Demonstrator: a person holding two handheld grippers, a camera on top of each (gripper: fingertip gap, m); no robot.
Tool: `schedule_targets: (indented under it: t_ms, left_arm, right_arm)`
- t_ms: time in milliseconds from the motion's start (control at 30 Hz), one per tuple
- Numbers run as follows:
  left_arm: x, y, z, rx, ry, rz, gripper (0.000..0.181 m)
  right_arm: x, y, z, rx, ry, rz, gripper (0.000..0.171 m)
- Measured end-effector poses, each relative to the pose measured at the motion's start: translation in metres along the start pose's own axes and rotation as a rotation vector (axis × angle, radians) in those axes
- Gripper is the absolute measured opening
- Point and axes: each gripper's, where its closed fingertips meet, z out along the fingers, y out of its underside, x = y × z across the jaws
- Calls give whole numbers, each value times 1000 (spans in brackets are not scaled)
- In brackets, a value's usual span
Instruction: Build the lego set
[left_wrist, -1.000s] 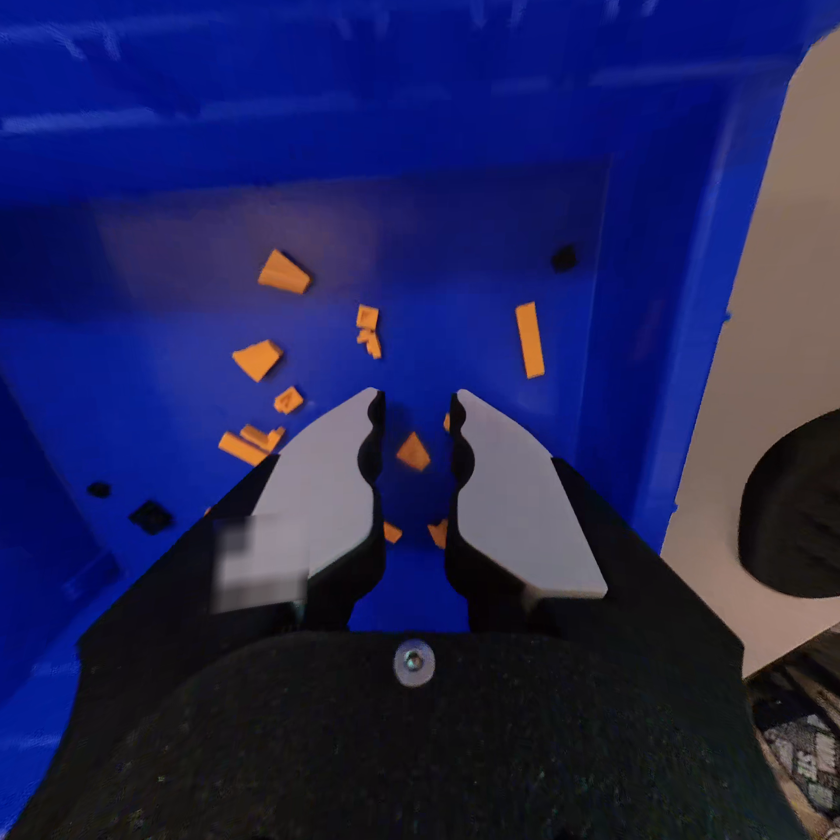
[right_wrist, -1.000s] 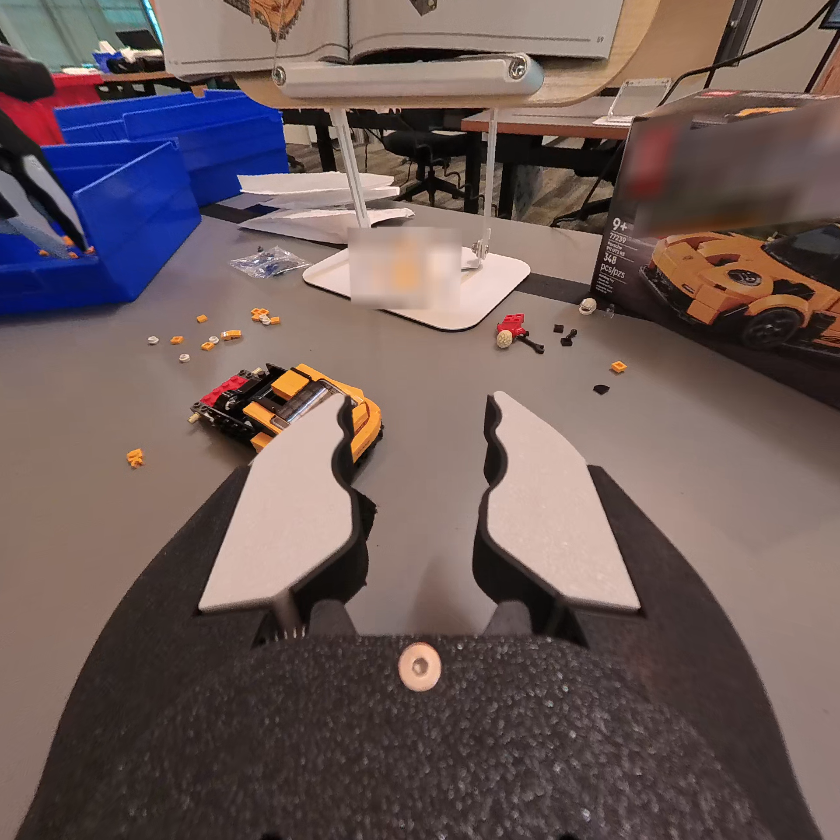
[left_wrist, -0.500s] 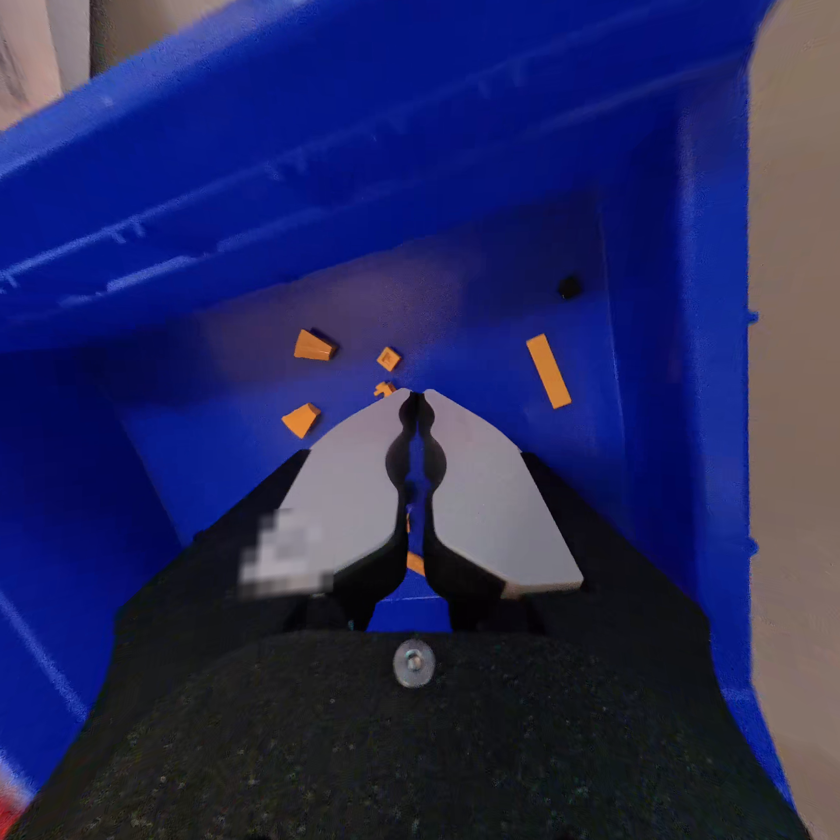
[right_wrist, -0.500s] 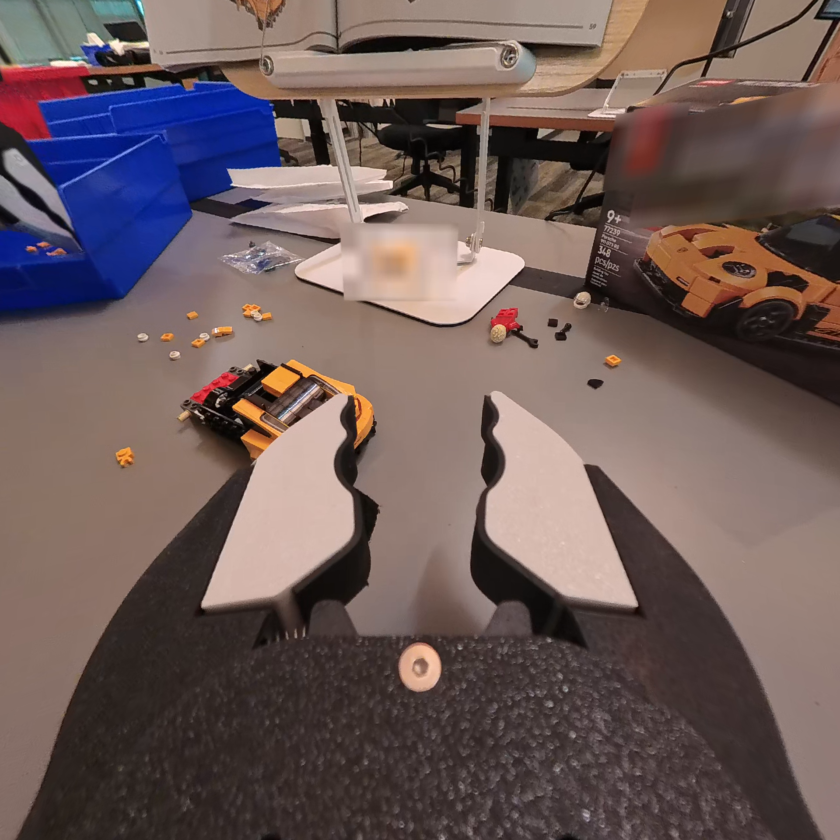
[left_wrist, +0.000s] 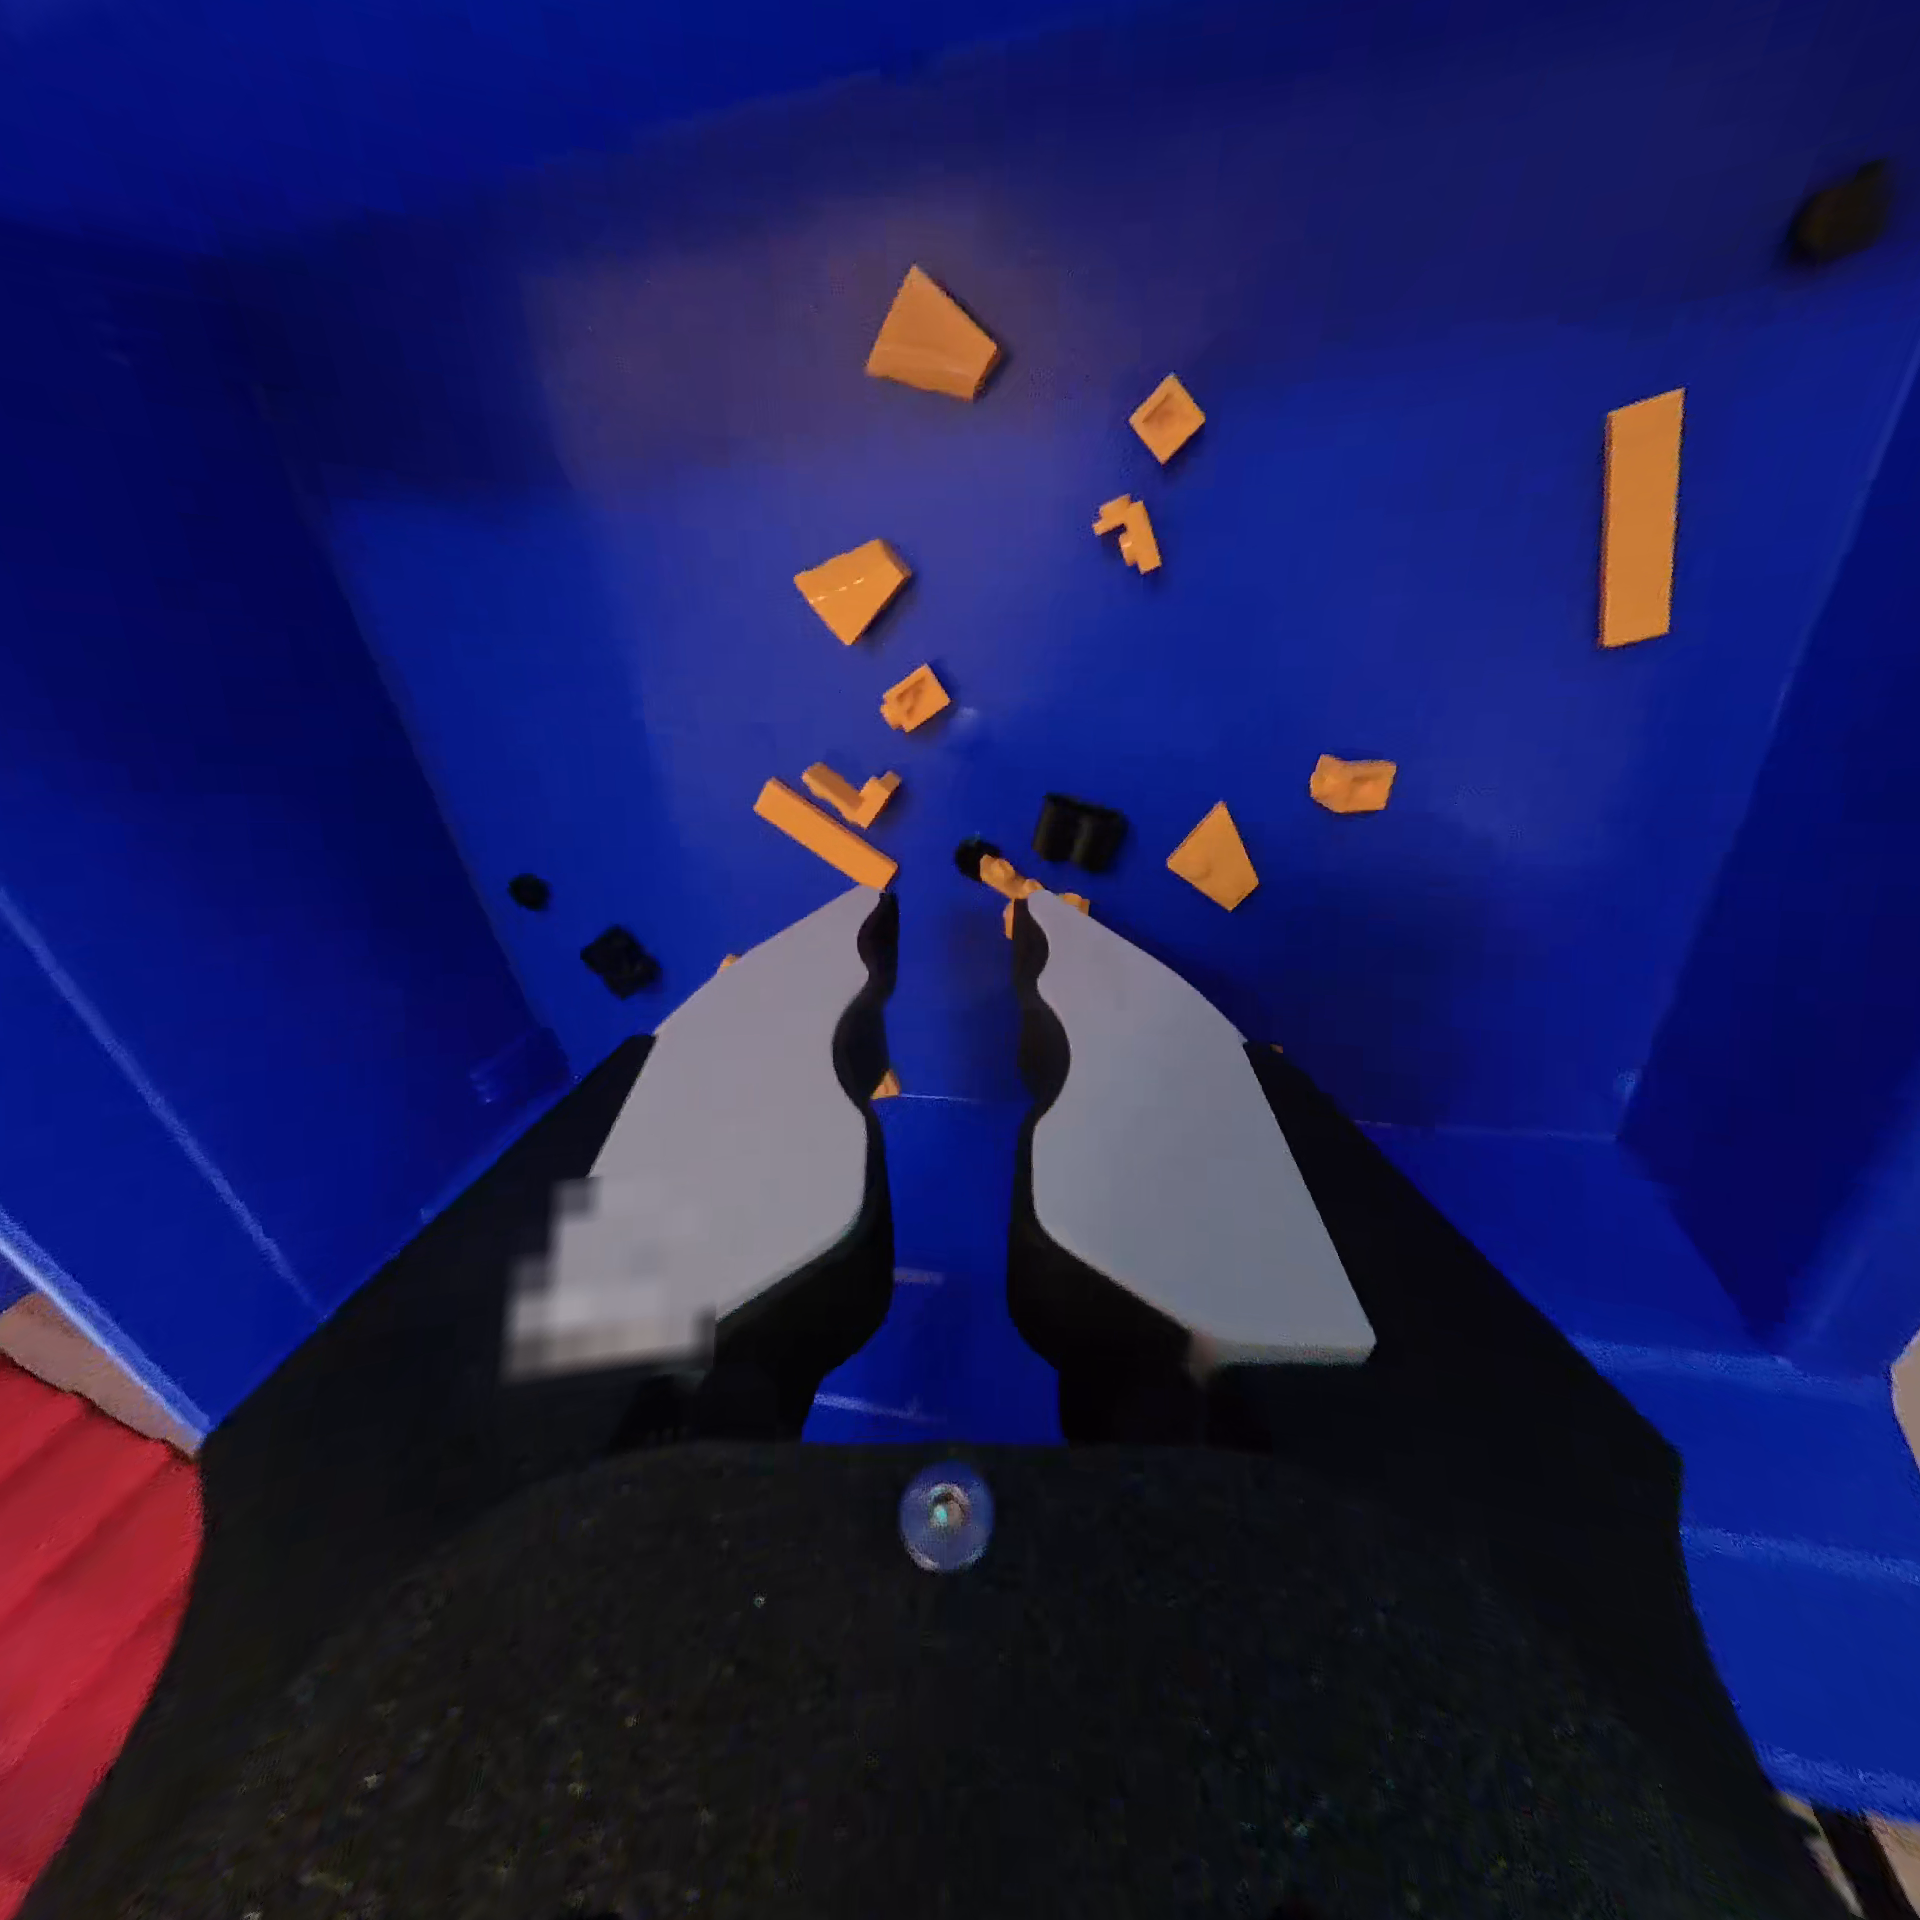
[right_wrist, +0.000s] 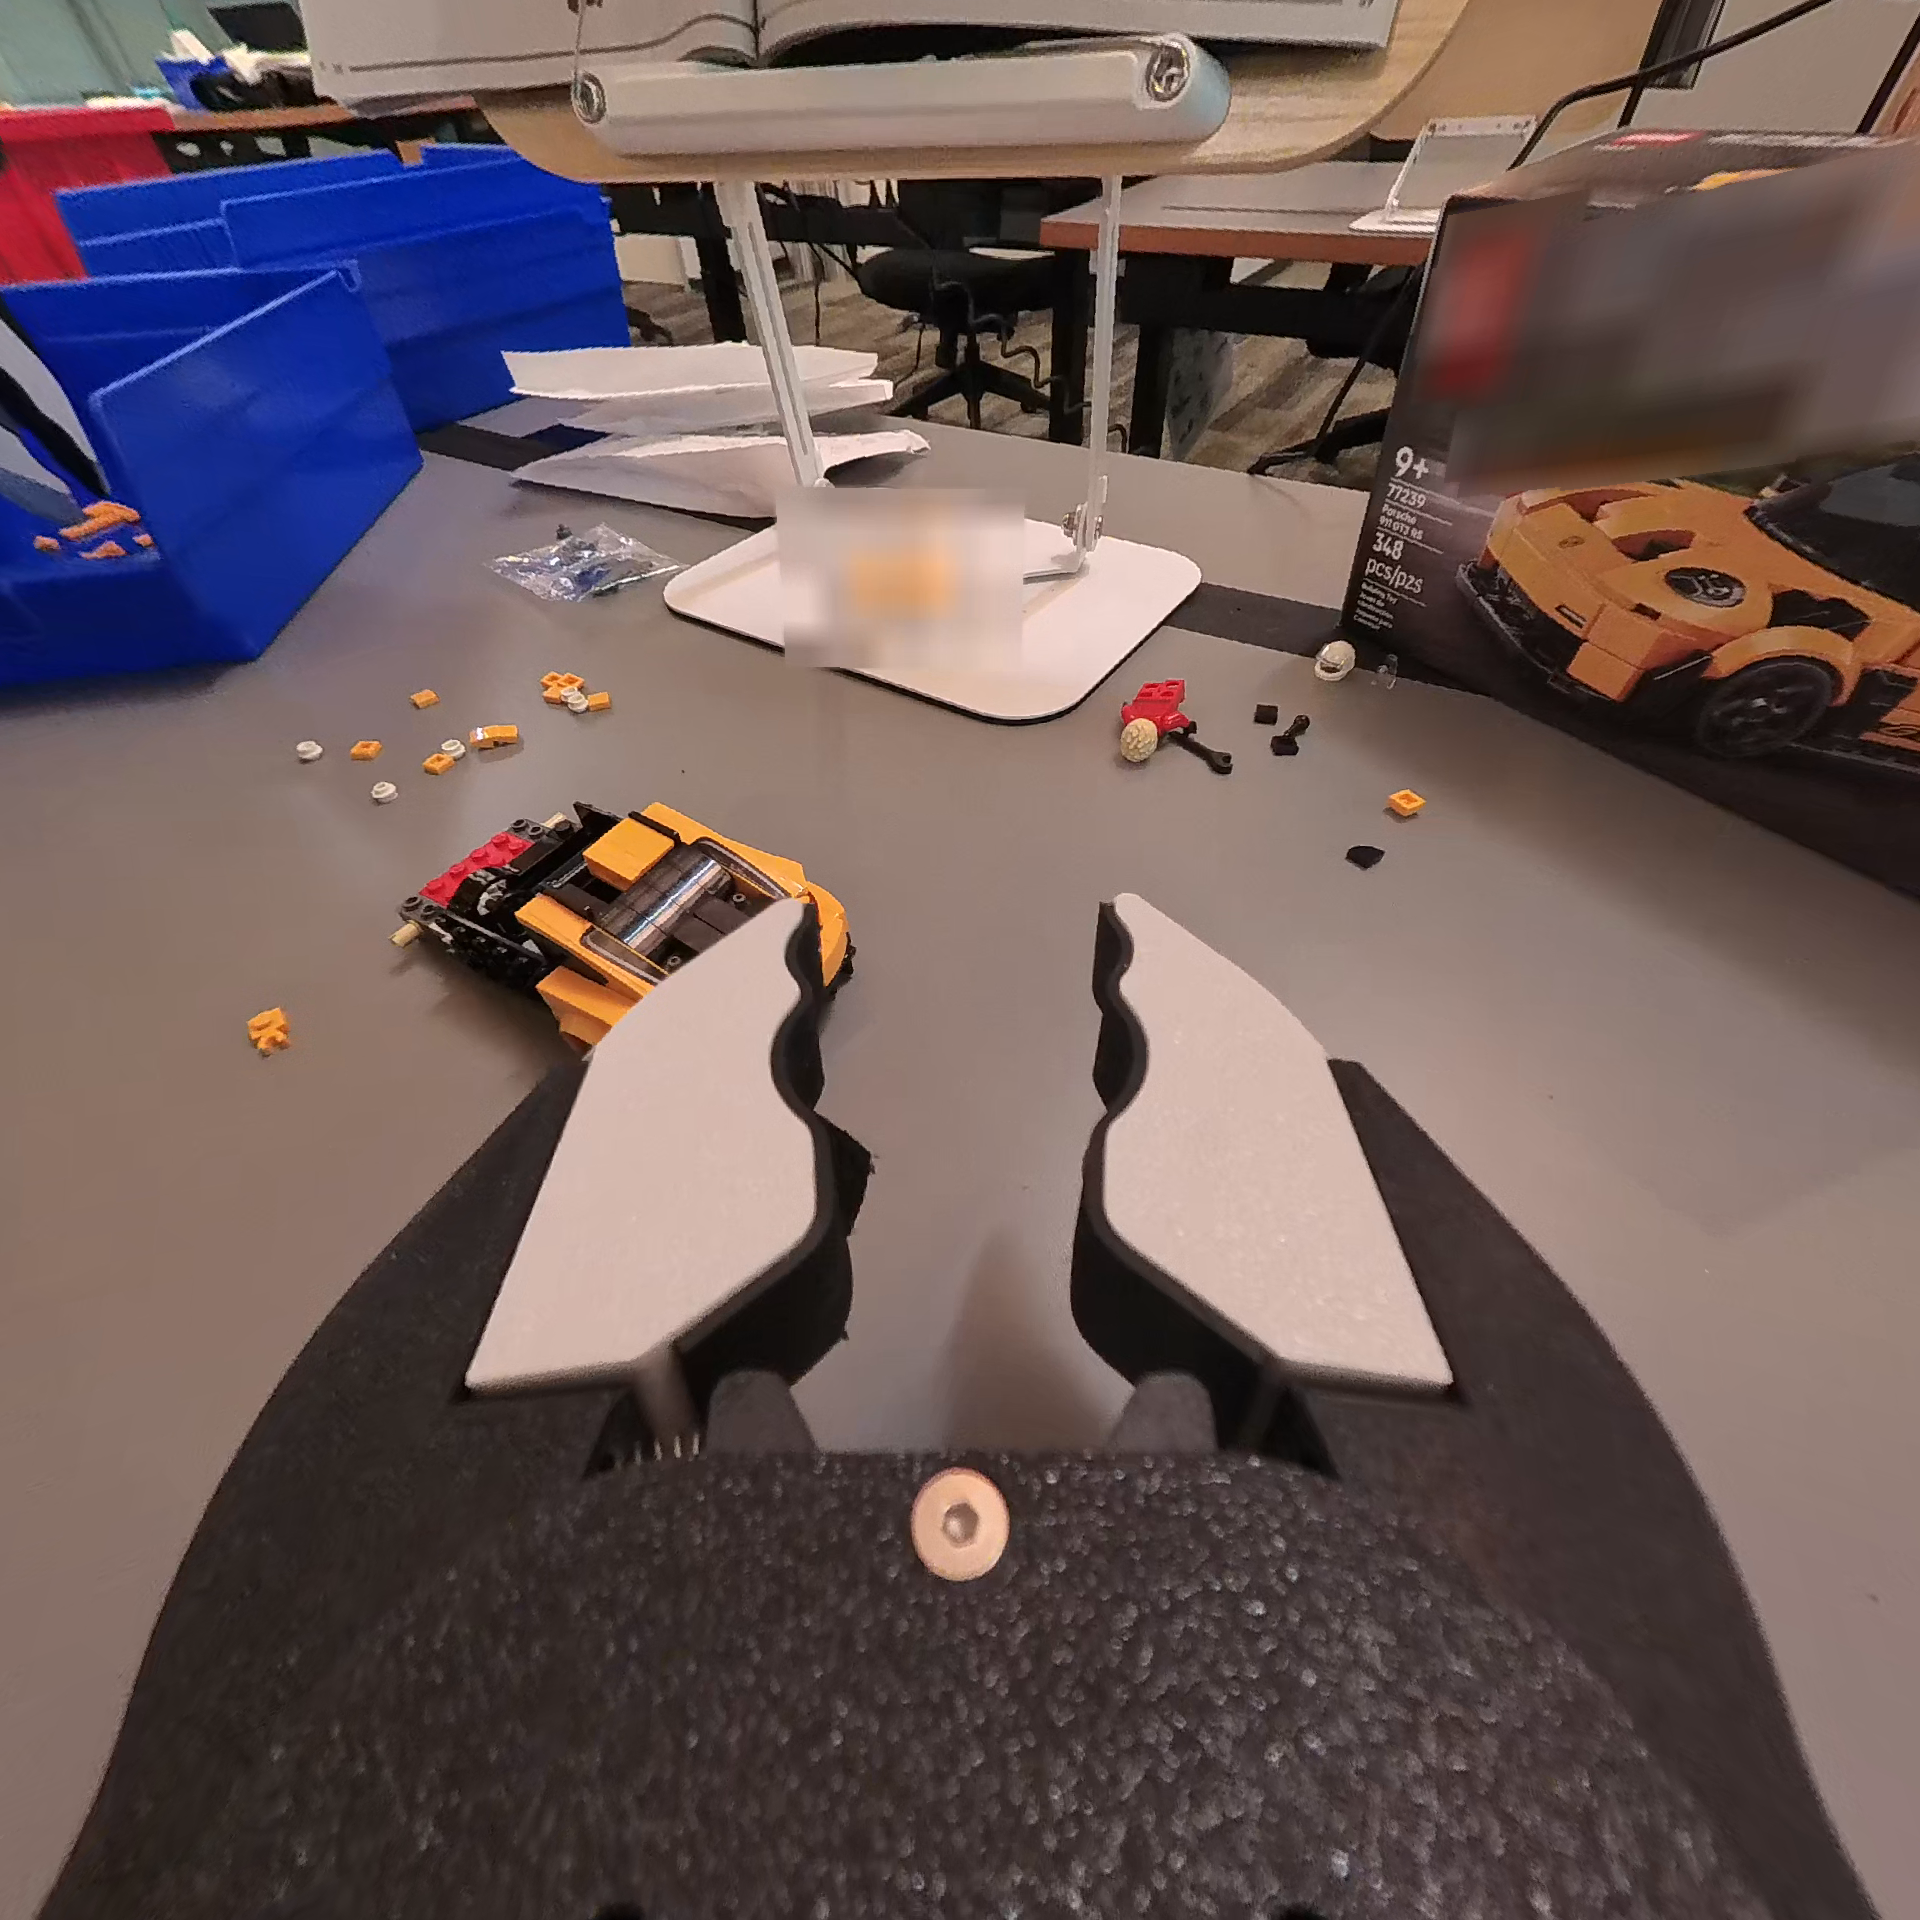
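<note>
My left gripper (left_wrist: 951, 904) is inside a blue bin (left_wrist: 312, 727), open by a narrow gap with nothing between the fingers. Its tips hang just above the bin floor, where several orange Lego pieces lie: a wedge (left_wrist: 930, 338), a long tile (left_wrist: 1642, 520), and a small piece (left_wrist: 1003, 878) right at the right fingertip. A black piece (left_wrist: 1081, 829) lies just beyond. My right gripper (right_wrist: 951, 914) is open and empty above the grey table. The partly built orange and black car (right_wrist: 623, 904) lies just beyond its left finger.
The blue bin (right_wrist: 249, 488) stands at the table's left with more bins behind. Loose small pieces (right_wrist: 447, 753) lie beyond the car. A white book stand (right_wrist: 1101, 613), a plastic bag (right_wrist: 582, 566), a red piece (right_wrist: 1153, 707) and the set's box (right_wrist: 1662, 582) stand farther off. My hands' fingertips stand some 60 cm from each other. From the left gripper's tips to the long tile (left_wrist: 1642, 520) is close to 10 cm.
My left gripper shut half a second ago and has now opened a little, lower in the bin. The right gripper has barely moved.
</note>
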Motion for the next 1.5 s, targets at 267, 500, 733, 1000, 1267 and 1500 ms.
schedule_targets:
  t_ms: [267,500,733,1000,1267,1500]
  left_arm:
    - [6,12,10,-92,160,-29,27]
    - [13,9,15,-143,241,-68,16]
    - [16,-4,9,-78,243,-39,0]
    - [6,-11,-10,26,165,-33,1]
    - [13,-13,6,1,156,0,16]
    - [19,-18,15,-10,206,-10,13]
  right_arm:
    - [2,2,1,-8,4,9,49]
    - [2,3,1,-13,3,11,49]
    - [2,3,1,-15,1,10,48]
    - [2,2,1,-12,-1,7,47]
    - [2,3,0,-14,-1,4,47]
    - [3,3,0,-16,0,8,46]
